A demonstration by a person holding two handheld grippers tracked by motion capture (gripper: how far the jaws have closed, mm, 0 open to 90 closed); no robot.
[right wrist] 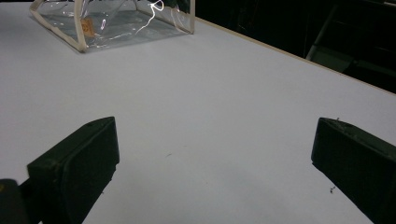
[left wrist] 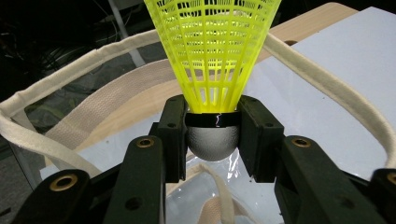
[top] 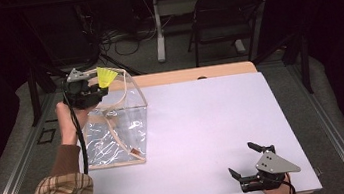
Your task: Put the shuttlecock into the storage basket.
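Where jaws clamp shuttlecock (left wrist: 212,70), cork sides hidden.

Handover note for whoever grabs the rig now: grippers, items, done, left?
Left gripper: shut on the yellow shuttlecock, clamped at its grey cap, held over the open top of the clear bag.
Right gripper: open, holds nothing, low over the near right corner of the table.
Done: shuttlecock picked up and brought to the bag's mouth.
Left: probably lower it in, release, withdraw.
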